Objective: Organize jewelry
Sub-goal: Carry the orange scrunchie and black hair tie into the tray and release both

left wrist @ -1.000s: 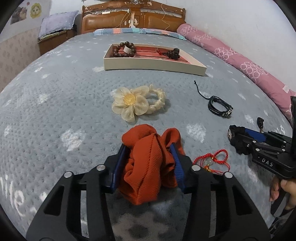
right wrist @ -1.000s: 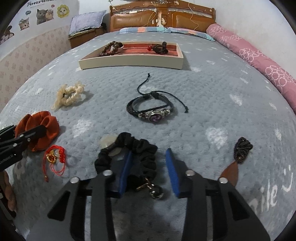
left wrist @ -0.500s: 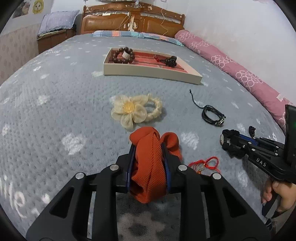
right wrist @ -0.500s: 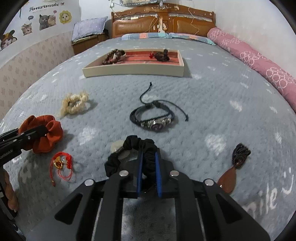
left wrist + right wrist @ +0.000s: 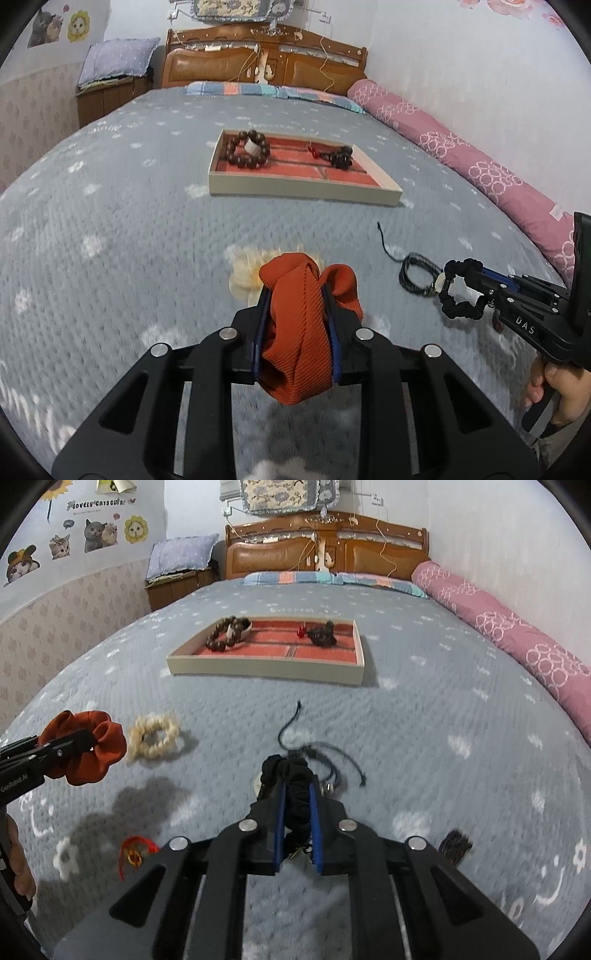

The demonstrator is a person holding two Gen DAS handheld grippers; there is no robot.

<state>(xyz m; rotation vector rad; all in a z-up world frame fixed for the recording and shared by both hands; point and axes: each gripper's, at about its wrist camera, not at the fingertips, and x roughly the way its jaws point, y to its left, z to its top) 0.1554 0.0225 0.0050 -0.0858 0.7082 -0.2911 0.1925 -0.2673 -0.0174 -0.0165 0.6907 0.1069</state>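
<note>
My left gripper [image 5: 295, 291] is shut on an orange scrunchie [image 5: 295, 332], held above the grey bedspread; the same scrunchie [image 5: 83, 747] shows at the left of the right wrist view. My right gripper [image 5: 297, 788] is shut on a black scrunchie [image 5: 295, 797], also lifted off the bed, and the black scrunchie [image 5: 461, 291] hangs as a loop in the left wrist view. A cream tray [image 5: 295, 192] with red lining lies further up the bed, holding a brown bead bracelet [image 5: 247, 149] and a dark bracelet [image 5: 340, 157]; the tray [image 5: 258, 670] appears in both views.
On the bedspread lie a cream scrunchie [image 5: 155, 734], a black cord bracelet [image 5: 325, 760], a red string charm [image 5: 135, 851] and a dark tassel piece [image 5: 456, 843]. A pink bolster [image 5: 517, 646] runs along the right edge. A hand [image 5: 561, 387] holds the right gripper's handle.
Both grippers have closed on their scrunchies, orange in the left and black in the right, and have lifted them up off the bedspread.
</note>
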